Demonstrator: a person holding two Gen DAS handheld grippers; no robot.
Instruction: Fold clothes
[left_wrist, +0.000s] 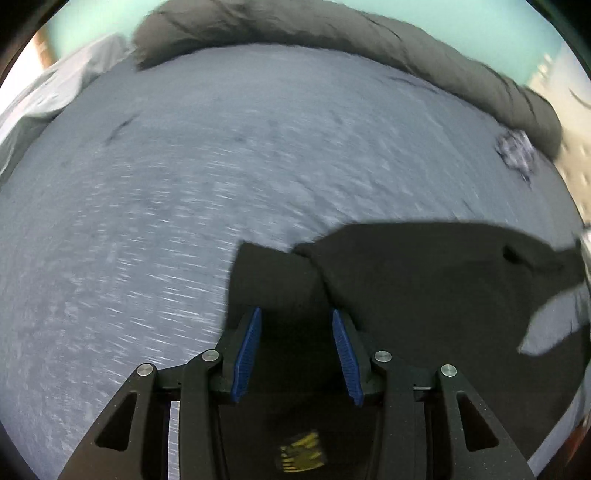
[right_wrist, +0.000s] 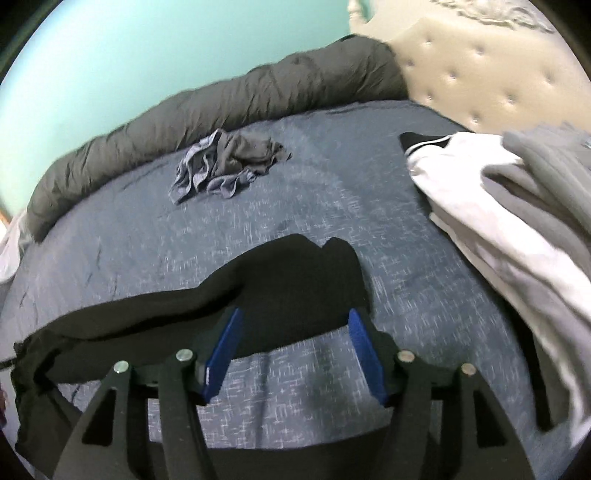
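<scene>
A black garment (left_wrist: 424, 280) lies spread on the blue-grey bed cover (left_wrist: 184, 184). A yellow printed label (left_wrist: 301, 456) shows on it, low between the arms of my left gripper. My left gripper (left_wrist: 295, 312) is open, its blue pads (left_wrist: 247, 354) apart over the black cloth, which lies under and between them. In the right wrist view the same black garment (right_wrist: 288, 280) stretches to the left. My right gripper (right_wrist: 295, 314) is open wide at the garment's near edge and clamps nothing. Both views are motion-blurred.
A crumpled grey and blue garment (right_wrist: 229, 162) lies farther back on the bed cover (right_wrist: 369, 184), also visible at right (left_wrist: 517, 151). A pile of white and grey clothes (right_wrist: 498, 206) sits at right. A rolled dark grey duvet (right_wrist: 221, 99) lines the far edge before a tufted headboard (right_wrist: 480, 74).
</scene>
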